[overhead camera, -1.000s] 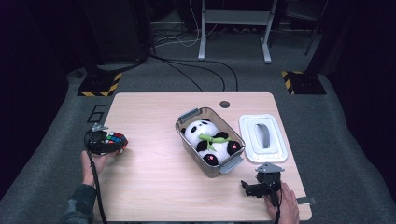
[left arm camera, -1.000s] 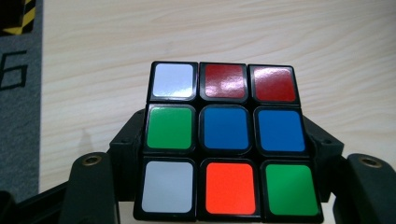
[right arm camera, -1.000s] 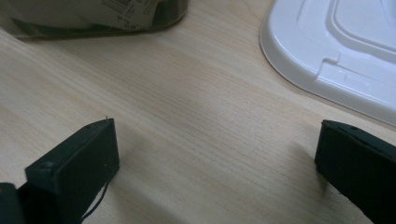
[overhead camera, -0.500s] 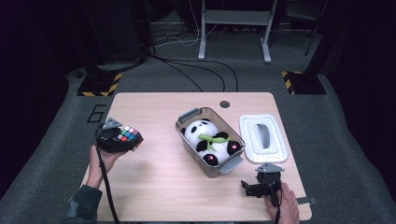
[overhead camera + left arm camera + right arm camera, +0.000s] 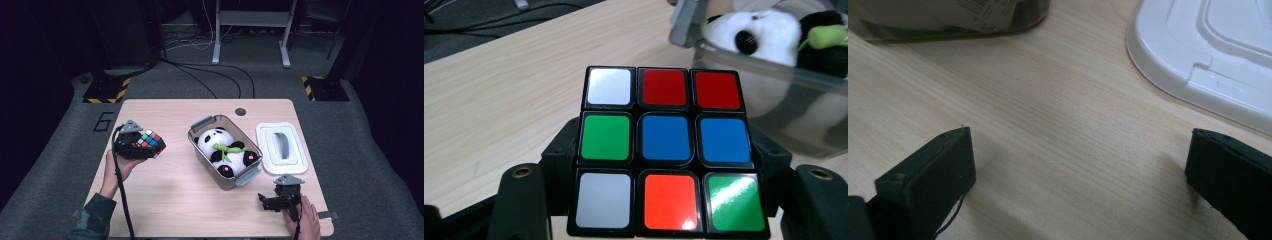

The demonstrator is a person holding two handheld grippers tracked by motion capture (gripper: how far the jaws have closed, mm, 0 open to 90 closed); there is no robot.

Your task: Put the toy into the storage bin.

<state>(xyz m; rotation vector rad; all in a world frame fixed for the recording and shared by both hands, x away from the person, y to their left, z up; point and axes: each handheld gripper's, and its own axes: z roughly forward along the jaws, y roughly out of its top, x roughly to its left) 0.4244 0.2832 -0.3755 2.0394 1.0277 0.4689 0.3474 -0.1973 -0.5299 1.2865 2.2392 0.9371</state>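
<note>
A scrambled puzzle cube (image 5: 146, 142) (image 5: 666, 150) with coloured stickers is clamped between the jaws of my left gripper (image 5: 134, 145) (image 5: 664, 200), held above the left part of the table. A plush panda (image 5: 225, 149) (image 5: 774, 30) with a green leaf lies inside a clear plastic bin (image 5: 223, 151) (image 5: 784, 100) at the table's middle. My right gripper (image 5: 278, 199) (image 5: 1080, 175) rests low near the front right edge, its jaws wide apart with only bare wood between them.
The bin's white lid (image 5: 281, 146) (image 5: 1218, 55) lies flat to the right of the bin, just beyond my right gripper. The wooden table (image 5: 170, 195) has a small round hole (image 5: 241, 111) near its far edge. Cables run across the grey floor behind.
My left gripper has risen and moved right toward the bin with the cube in it. The right gripper has stayed where it was.
</note>
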